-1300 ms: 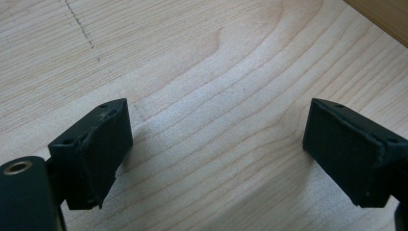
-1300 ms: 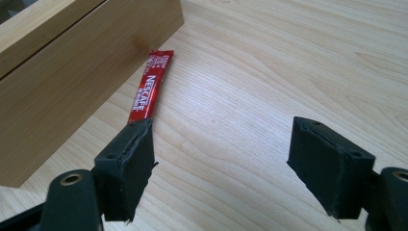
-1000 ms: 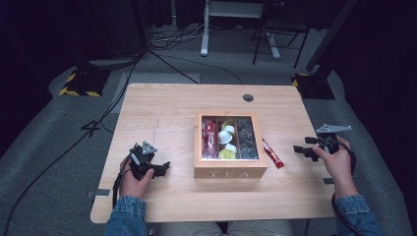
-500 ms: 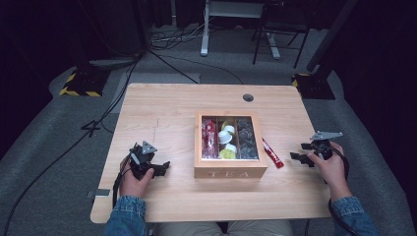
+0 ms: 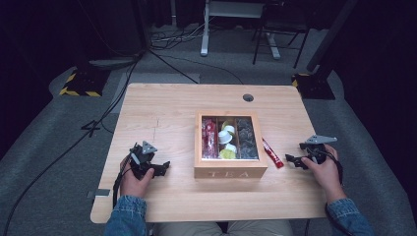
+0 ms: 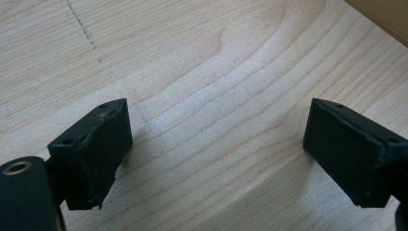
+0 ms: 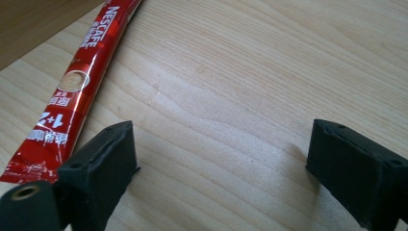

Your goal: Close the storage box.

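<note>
A wooden tea box (image 5: 230, 167) marked TEA stands mid-table, its three compartments holding red sachets, white and yellow pods, and dark packets. A red Nescafe sachet (image 5: 272, 153) (image 7: 77, 89) lies flat on the table just right of the box. My right gripper (image 5: 291, 160) (image 7: 219, 173) hovers open right of the sachet, whose near end lies beside its left jaw, nothing between the jaws. My left gripper (image 5: 161, 168) (image 6: 216, 154) rests open on bare wood left of the box.
The light wooden table (image 5: 162, 113) has a round cable hole (image 5: 248, 97) at the back. A box corner (image 6: 385, 19) shows in the left gripper view. Beyond the table stand chair and desk legs (image 5: 260, 44), floor cables and black-yellow weighted bases (image 5: 78, 83).
My right gripper has moved left and slightly toward the sachet. The left gripper has stayed put.
</note>
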Available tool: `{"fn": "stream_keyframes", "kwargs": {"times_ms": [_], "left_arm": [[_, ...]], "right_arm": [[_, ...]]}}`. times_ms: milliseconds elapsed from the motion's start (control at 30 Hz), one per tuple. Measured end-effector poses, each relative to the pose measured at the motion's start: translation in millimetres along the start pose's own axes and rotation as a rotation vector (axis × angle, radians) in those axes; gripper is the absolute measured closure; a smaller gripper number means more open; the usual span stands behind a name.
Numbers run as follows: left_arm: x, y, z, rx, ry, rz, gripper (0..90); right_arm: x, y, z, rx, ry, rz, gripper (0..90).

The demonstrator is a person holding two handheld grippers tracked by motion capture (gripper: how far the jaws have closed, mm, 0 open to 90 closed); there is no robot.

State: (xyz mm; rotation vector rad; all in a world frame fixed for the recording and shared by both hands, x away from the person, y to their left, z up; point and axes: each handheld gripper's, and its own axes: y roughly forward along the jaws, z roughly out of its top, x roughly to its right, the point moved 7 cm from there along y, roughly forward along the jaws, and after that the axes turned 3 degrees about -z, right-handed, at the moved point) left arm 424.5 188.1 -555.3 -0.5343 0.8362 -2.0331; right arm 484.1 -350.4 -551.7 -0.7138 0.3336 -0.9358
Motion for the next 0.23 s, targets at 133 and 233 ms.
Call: {"fn": "stream_keyframes", "kwargs": {"times_ms": [133, 233], "left_arm": [[0.5, 0.0, -0.2, 0.002, -0.008, 0.0, 10.2], [1.0, -0.9, -1.2, 0.0, -0.019, 0.016, 10.2]], "right_arm": [[-0.1, 0.5, 0.2, 0.0, -0.001, -0.005, 9.1], [0.0, 0.5, 0.2, 0.0, -0.002, -0.005, 9.0]]}}
